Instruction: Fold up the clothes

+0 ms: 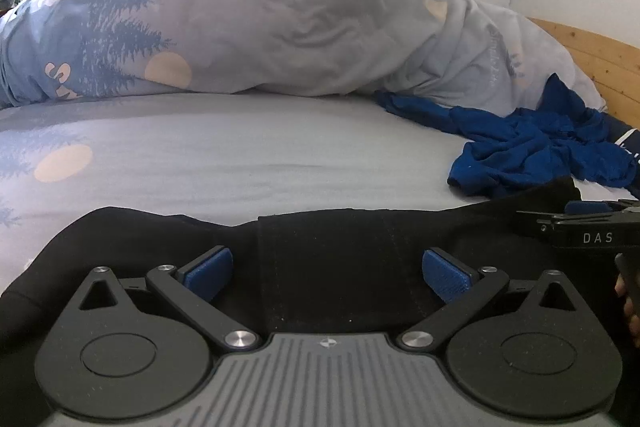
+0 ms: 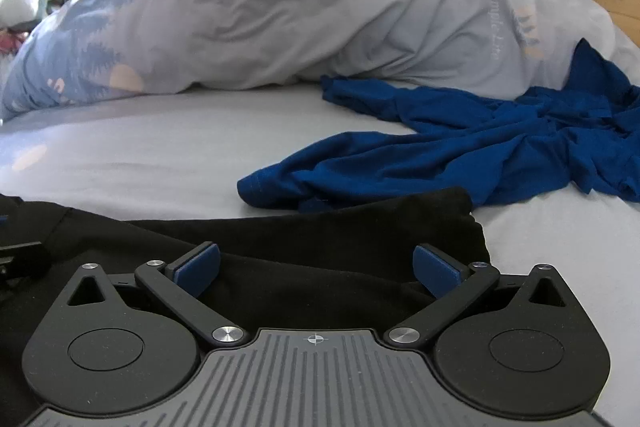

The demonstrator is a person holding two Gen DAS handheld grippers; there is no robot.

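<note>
A black garment lies flat along the near edge of the bed, and it shows in the right wrist view too. My left gripper is open just above it, its blue pads spread wide over the cloth. My right gripper is also open, low over the garment's right end. The right gripper's tip shows at the right edge of the left wrist view. A crumpled blue garment lies beyond the black one, to the right.
A bunched duvet with tree and circle prints fills the far side of the bed. The pale grey sheet lies bare between duvet and black garment. A wooden bed frame sits at the far right. A hand shows at the right edge.
</note>
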